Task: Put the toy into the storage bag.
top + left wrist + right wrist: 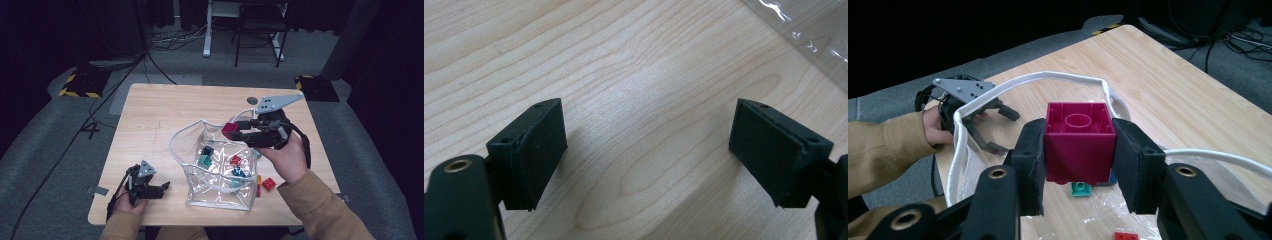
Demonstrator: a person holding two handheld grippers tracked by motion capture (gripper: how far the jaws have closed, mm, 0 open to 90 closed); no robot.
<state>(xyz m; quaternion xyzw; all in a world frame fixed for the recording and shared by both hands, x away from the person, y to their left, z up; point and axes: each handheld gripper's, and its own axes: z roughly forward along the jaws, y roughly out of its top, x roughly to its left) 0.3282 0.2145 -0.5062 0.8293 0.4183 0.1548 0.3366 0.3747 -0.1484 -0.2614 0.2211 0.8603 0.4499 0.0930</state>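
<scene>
A magenta brick [1079, 140] sits clamped between the jaws of my right gripper [1079, 160], held above the open mouth of a clear plastic bag [197, 145] with a white rim [998, 90]. In the high view that magenta brick [230, 130] hangs over the bag's far right edge, at the tip of my right gripper [235, 131]. Several small bricks lie inside the bag, among them a teal one [205, 161] and a red one [235, 160]. My left gripper [162, 189] rests open near the table's front left, jaws wide apart over bare wood [649, 150].
The wooden table [150, 115] has free room on its left and far side. A red brick [269, 183] and an orange one [259, 179] lie outside the bag at its right. Cables and chair legs [260, 45] are on the floor beyond the table.
</scene>
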